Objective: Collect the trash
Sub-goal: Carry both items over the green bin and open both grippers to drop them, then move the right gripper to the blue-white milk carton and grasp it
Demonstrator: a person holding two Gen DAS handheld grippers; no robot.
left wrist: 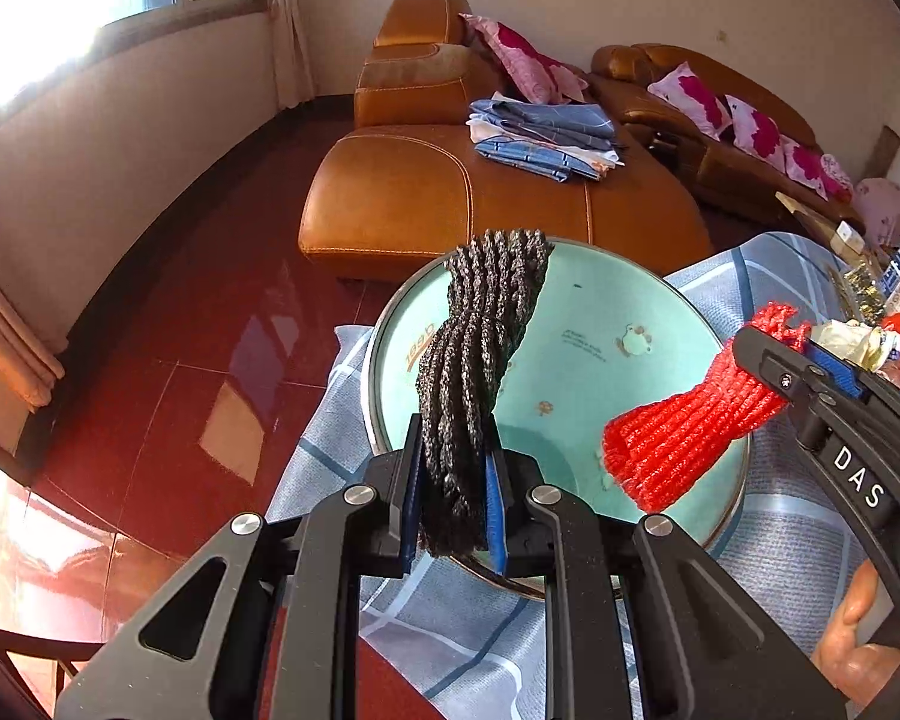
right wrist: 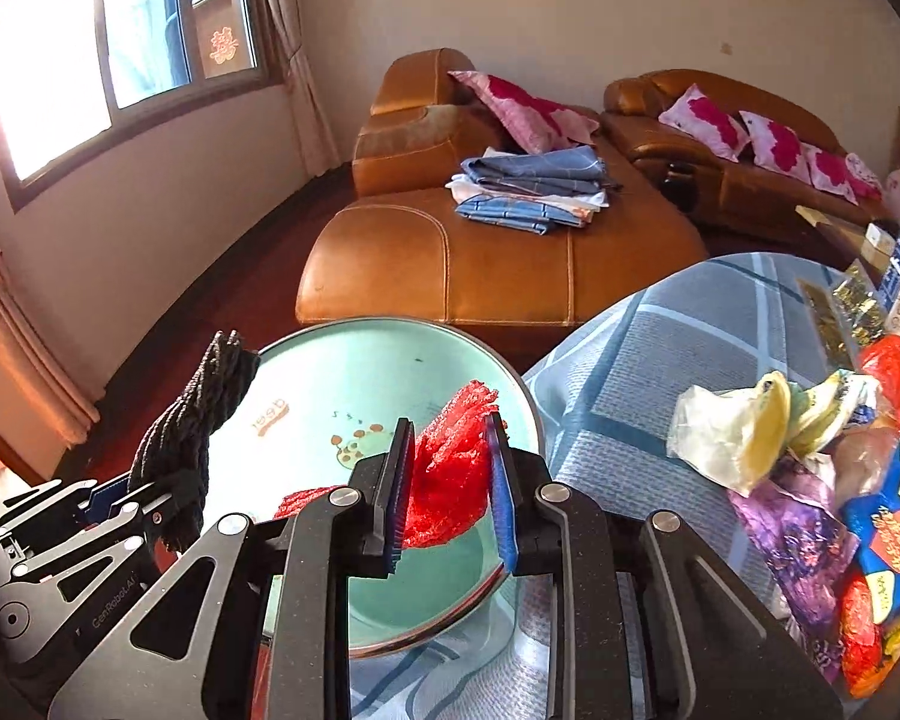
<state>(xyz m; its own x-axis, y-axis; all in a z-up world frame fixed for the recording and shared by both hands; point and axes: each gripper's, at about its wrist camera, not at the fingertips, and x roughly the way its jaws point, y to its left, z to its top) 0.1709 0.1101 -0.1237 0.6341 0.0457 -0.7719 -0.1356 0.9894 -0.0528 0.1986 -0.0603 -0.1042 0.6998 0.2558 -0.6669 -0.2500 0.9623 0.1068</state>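
Observation:
My left gripper (left wrist: 453, 480) is shut on a black foam net sleeve (left wrist: 480, 348) and holds it upright over a teal metal basin (left wrist: 600, 372). My right gripper (right wrist: 447, 480) is shut on a red foam net sleeve (right wrist: 450, 468), also above the basin (right wrist: 354, 384). In the left wrist view the right gripper (left wrist: 774, 360) comes in from the right with the red sleeve (left wrist: 684, 438). In the right wrist view the left gripper (right wrist: 150, 498) sits at the left with the black sleeve (right wrist: 198, 420). A pile of wrappers and bags (right wrist: 822, 468) lies on the table at right.
The table carries a blue checked cloth (right wrist: 660, 360). Behind it stand an orange leather sofa (right wrist: 450, 264) with folded blue cloths (right wrist: 534, 192) and pink pillows (right wrist: 768, 144). Dark red tiled floor (left wrist: 180, 348) lies at left, under a window (right wrist: 144, 30).

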